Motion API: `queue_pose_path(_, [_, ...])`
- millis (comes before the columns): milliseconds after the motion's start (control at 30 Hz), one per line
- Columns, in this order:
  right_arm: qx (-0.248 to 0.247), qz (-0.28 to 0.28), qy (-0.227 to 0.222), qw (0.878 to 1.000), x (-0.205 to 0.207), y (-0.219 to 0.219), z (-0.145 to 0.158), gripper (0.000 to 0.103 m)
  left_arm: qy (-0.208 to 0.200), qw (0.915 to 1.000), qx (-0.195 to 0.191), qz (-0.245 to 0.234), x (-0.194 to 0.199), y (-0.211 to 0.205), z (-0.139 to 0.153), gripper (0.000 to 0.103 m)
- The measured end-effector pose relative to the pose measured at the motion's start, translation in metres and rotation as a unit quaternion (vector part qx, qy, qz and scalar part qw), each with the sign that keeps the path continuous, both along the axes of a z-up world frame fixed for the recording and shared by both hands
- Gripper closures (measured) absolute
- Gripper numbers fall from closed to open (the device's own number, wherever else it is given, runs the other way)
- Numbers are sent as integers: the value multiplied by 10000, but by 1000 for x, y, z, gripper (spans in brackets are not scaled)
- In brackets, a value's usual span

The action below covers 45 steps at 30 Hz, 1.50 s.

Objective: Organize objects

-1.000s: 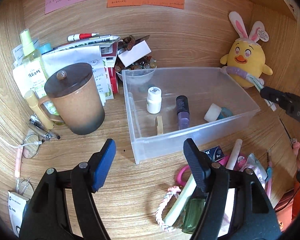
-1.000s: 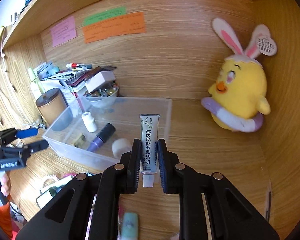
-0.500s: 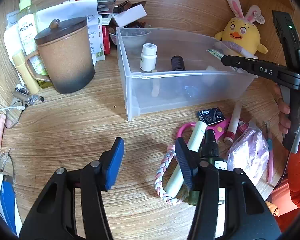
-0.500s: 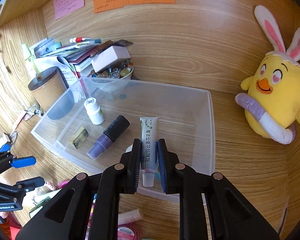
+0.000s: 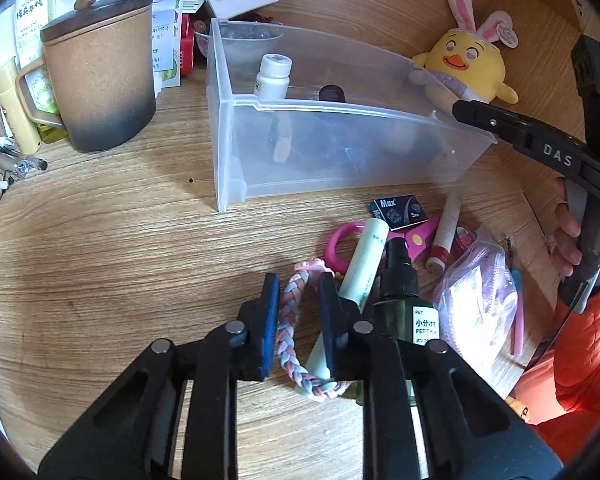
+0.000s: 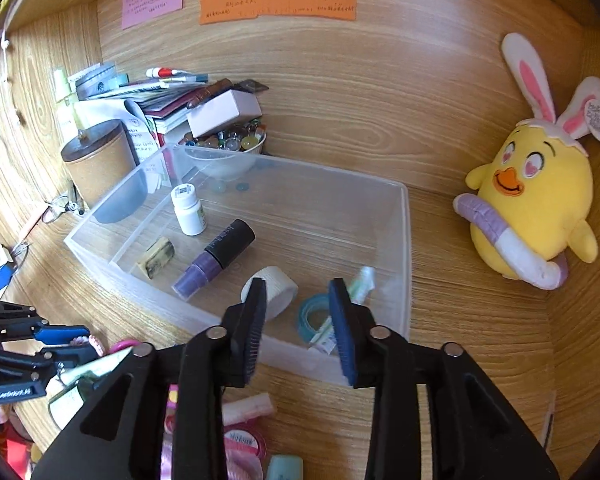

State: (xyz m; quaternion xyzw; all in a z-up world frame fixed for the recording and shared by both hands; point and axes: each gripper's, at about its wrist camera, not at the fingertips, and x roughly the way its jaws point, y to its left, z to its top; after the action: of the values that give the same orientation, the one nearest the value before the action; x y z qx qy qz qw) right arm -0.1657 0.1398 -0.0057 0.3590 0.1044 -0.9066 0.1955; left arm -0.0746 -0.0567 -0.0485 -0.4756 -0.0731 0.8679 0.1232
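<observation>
R fingers (image 6: 342,320) now spread, empty, above bin (image 6: 406,248); tube (image 6: 358,284), gripped a sec ago, lying inside by blue tape roll (image 6: 312,316), so that item sorted. L fingers (image 5: 334,312) narrowed round braided cord (image 5: 290,320) on table (image 5: 100,260), not yet pinched. Prob next for bin.

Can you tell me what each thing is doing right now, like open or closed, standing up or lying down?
Left gripper: closing around the braided cord.
Right gripper: open, empty.
Clear bin: open, no lid.
White tube: lying in the bin.
White bottle: upright, capped.
Purple bottle: lying down, capped.
Brown mug: upright, lid on.
Chick toy: sitting upright.
</observation>
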Motion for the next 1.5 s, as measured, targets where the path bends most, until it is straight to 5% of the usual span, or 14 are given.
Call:
queue_pose_path(267, [-125, -254, 7, 9996, 53, 38, 1, 53, 224, 9992, -174, 264, 6, -3, 7, 96])
queue_pose_path(867, [-385, -964, -983, 9897, 117, 93, -65, 54, 961, 9906, -501, 835, 22, -15, 54, 97])
queue_pose_path(1000, [-369, -956, -910, 9906, 118, 93, -69, 63, 1139, 9887, -548, 806, 24, -9, 66, 97])
queue_pose_path(1100, [-424, -794, -920, 9917, 121, 90, -69, 82, 1284, 9870, -601, 760, 25, -2, 74, 97])
queue_pose_path(1500, [-602, -1018, -558, 9914, 110, 107, -48, 91, 1670, 9816, -606, 696, 21, 9, 104, 97])
